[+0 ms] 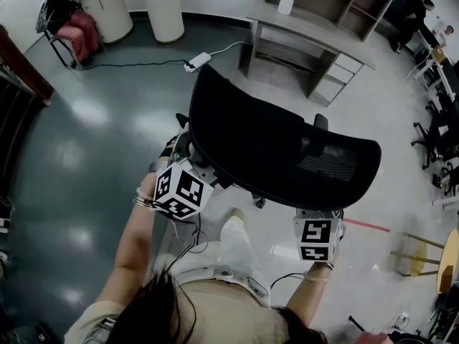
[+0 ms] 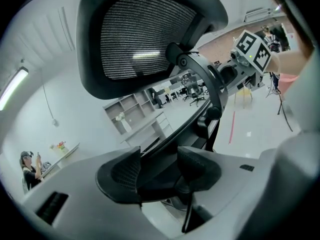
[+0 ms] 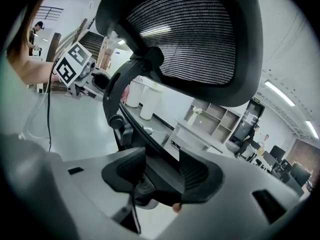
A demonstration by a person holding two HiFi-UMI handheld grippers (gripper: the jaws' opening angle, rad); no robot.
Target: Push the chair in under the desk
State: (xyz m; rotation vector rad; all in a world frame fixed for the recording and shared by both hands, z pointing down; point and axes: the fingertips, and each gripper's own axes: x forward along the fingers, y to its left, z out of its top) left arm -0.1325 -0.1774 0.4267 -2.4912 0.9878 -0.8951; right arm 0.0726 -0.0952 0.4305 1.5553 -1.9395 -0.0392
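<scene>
The black office chair (image 1: 272, 145) stands in front of me with its back toward me, on open floor short of the grey desk (image 1: 308, 45). My left gripper (image 1: 201, 178) grips the backrest's left edge, and my right gripper (image 1: 319, 219) grips its right edge. In the left gripper view the jaws of the left gripper (image 2: 160, 169) close on the backrest rim, with the mesh headrest (image 2: 145, 39) above and the desk (image 2: 142, 126) beyond. The right gripper (image 3: 162, 171) likewise clamps the rim under the headrest (image 3: 192, 34).
A white power strip (image 1: 199, 61) with its cable lies on the floor between chair and desk. A shelf unit (image 1: 337, 2) with a white vase (image 1: 287, 0) stands behind the desk. A seated person (image 1: 68, 20), more chairs (image 1: 437, 131) and a wooden stool (image 1: 419, 253) ring the room.
</scene>
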